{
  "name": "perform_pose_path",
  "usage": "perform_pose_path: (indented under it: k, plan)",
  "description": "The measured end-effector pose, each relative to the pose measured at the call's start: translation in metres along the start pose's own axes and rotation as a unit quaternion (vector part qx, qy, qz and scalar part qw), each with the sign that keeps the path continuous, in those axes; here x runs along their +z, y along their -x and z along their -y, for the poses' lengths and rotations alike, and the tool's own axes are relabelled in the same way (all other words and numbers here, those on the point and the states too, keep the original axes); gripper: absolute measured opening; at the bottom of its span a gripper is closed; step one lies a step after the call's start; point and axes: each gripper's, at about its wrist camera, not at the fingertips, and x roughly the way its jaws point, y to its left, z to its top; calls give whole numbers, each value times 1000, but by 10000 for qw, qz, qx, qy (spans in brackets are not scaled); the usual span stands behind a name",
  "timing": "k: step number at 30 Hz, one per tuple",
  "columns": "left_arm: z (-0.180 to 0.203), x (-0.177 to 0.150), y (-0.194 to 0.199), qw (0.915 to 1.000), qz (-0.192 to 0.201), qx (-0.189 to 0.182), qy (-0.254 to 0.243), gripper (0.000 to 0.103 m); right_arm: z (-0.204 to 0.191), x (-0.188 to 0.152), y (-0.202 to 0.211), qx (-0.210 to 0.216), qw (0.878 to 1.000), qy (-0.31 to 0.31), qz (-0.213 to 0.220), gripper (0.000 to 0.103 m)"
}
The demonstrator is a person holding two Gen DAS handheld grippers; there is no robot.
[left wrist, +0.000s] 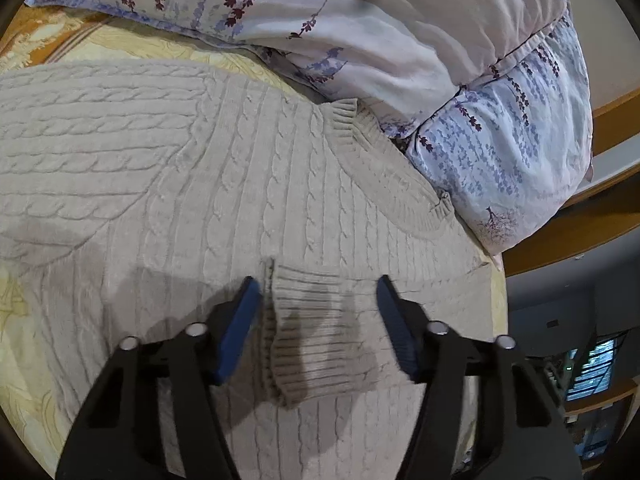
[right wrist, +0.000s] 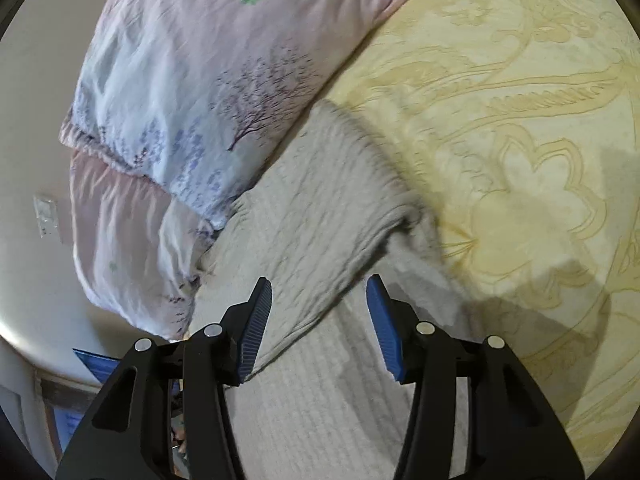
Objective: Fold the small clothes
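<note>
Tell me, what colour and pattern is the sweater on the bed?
The sweater is beige with a cable-knit pattern, clearest in the left wrist view.

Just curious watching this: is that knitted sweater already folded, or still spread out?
Partly folded. The sweater lies on the bed, with one sleeve laid across its body, its ribbed cuff between the left gripper's open jaws.

Floral pillows (left wrist: 400, 40) lie stacked on a yellow patterned bedspread (right wrist: 520, 120), wooden bedframe (left wrist: 616, 108) behind
</note>
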Motion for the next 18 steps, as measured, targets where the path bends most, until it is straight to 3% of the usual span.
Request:
perform_pose_path:
  k: [7,11,13,16,18]
  plan:
    - [1,-2,-13,9996,-230,-154,-14,11,12,4,-9,-56,9999,-123,54,51]
    - [5,1,-15,9995,-185,-206,-133,7,9,10,-13,-63,9996,-54,285,50]
    - [9,4,-13,9994,-122,-215,-257,6,8,12,-16,-91,9995,-40,316,31]
    - [18,13,-8,9989,-22,-219,-411,6,5,13,-24,-8,9996,-11,284,11]
    - [29,23,0,9979,137,-267,-574,5,0,12,-19,103,9989,85,453,9]
